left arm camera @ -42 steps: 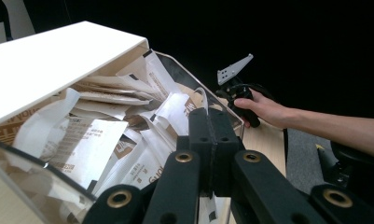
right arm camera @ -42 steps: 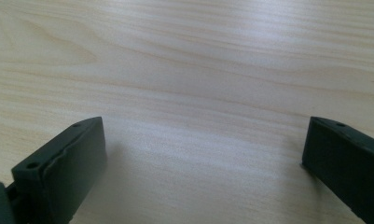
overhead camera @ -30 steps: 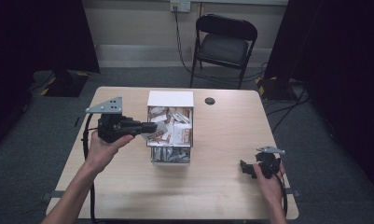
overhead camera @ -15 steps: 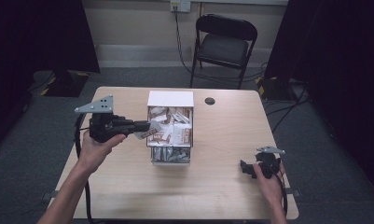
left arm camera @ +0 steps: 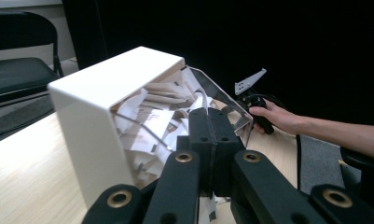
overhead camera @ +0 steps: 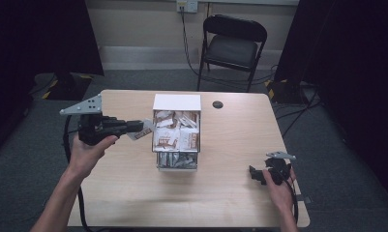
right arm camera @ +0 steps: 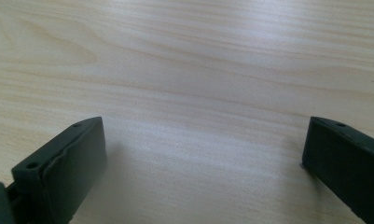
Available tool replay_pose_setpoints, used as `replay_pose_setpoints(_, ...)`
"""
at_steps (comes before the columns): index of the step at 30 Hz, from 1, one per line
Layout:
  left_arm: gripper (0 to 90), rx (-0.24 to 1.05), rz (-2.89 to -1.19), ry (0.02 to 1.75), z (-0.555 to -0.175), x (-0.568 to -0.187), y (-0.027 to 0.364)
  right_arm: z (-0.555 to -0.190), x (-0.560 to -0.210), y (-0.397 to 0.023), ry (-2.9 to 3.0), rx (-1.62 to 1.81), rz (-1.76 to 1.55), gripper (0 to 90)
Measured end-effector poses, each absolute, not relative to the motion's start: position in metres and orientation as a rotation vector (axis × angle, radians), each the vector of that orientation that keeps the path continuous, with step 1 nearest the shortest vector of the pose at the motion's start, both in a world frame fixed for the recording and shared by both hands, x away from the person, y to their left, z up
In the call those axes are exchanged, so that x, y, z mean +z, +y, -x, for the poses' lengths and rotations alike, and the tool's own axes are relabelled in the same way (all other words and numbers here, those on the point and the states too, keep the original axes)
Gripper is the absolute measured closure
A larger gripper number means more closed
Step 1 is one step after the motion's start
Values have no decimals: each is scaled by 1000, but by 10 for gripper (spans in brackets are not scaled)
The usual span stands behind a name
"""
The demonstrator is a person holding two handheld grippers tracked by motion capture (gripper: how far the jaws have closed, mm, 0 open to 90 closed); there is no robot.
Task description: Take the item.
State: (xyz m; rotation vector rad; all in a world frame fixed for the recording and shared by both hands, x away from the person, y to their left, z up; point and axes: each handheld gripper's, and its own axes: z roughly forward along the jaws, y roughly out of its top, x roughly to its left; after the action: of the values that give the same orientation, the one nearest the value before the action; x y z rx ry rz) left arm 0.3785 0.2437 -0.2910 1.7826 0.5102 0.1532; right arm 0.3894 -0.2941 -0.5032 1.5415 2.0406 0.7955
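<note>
The person is holding the left gripper [overhead camera: 142,129] level above the table [overhead camera: 133,193], just left of the white box [overhead camera: 177,102], and its jaws are clenching a small white packet [overhead camera: 139,135] with brown print, the packet hanging clear of the box's left wall. In the left gripper view the two black jaws are pressing flat together, with the packet's paper showing below them. The box is sitting mid-table, its open bin crammed with more packets [overhead camera: 174,130]. The right gripper [overhead camera: 253,174] is resting near the table's right front corner in the person's right hand [overhead camera: 278,186], its jaws standing wide apart over bare wood, grasping nothing.
</note>
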Motion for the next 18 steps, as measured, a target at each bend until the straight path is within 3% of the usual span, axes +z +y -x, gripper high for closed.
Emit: replay_pose_setpoints(18, 900, 210, -1765, 633, -388, -303, 277, -389, -503, -294, 2041, 795, -1541, 0)
